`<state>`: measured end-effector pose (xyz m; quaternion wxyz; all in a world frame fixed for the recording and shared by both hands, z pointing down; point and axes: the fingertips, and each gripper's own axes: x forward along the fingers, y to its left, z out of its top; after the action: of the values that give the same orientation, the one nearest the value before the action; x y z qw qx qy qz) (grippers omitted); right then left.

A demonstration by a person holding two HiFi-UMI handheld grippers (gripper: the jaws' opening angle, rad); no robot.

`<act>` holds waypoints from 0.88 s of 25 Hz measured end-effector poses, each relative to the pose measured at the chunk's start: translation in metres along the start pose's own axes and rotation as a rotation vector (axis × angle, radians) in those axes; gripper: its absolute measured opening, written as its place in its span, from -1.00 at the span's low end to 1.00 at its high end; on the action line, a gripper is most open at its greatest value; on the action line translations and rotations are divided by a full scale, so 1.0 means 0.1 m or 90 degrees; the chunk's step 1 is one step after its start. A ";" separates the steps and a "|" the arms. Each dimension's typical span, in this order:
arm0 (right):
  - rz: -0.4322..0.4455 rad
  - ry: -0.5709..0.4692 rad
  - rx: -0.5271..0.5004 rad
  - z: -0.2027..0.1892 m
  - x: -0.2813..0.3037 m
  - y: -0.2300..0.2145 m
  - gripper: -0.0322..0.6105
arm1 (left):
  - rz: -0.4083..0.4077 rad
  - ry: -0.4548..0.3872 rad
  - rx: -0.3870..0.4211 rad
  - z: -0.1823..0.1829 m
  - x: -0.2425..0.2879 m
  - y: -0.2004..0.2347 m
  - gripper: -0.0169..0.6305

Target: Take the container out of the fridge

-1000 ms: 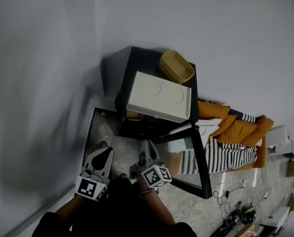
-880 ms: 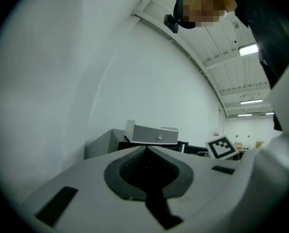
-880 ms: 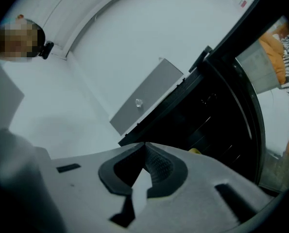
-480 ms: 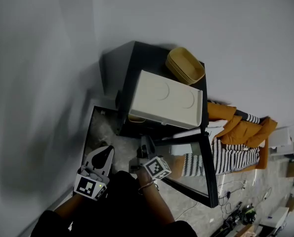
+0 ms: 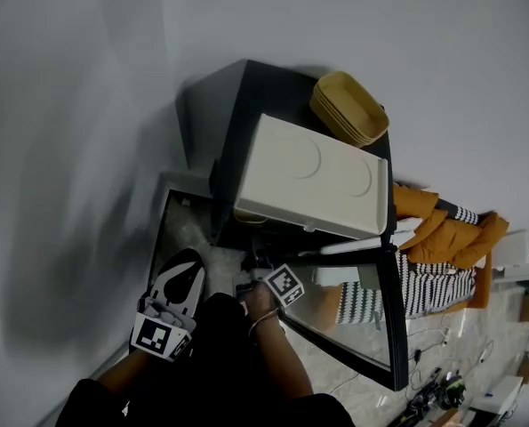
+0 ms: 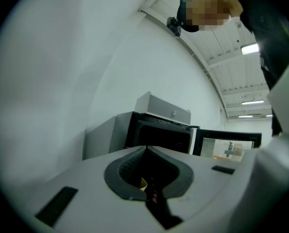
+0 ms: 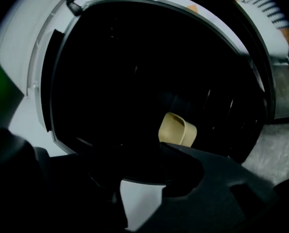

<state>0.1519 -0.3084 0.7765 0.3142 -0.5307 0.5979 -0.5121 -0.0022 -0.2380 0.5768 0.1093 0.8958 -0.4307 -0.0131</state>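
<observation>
Deep inside the dark fridge (image 5: pixel 264 92), a beige container (image 7: pixel 177 129), just ahead and slightly right of the right tool (image 7: pixel 137 154). Opening jaws on that nearer tool, nothing between them yet. Well back outside, the left tool (image 6: pixel 145 147), closed and empty.

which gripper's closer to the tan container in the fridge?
Right. The right gripper is at the fridge opening, jaws opening with nothing between them, container just beyond. The left gripper sits outside, off to the left.
</observation>
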 end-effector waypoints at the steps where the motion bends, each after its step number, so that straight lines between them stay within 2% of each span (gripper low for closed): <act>1: -0.005 0.002 0.027 -0.03 0.04 -0.13 -0.36 | 0.001 -0.001 0.001 -0.04 0.02 0.03 -0.93; 4: -0.014 0.005 0.099 -0.13 0.17 -0.45 -0.26 | 0.008 -0.004 0.000 -0.14 0.07 0.16 -0.93; 7: -0.015 0.004 0.145 -0.22 0.32 -0.64 -0.11 | 0.011 -0.004 -0.002 -0.23 0.12 0.29 -0.93; 11: 0.000 -0.002 0.177 -0.29 0.53 -0.84 0.00 | 0.012 -0.001 -0.004 -0.37 0.18 0.43 -0.93; 16: -0.007 -0.018 0.203 -0.31 0.67 -0.97 0.00 | 0.016 0.006 -0.003 -0.50 0.22 0.58 -0.93; 22: 0.013 -0.030 0.212 -0.29 0.82 -0.99 0.00 | 0.019 0.010 -0.014 -0.54 0.23 0.68 -0.93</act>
<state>0.1364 -0.3699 0.8920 0.4166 -0.4770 0.5027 -0.5884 -0.0332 -0.2872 0.6455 0.1223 0.8881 -0.4430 -0.0094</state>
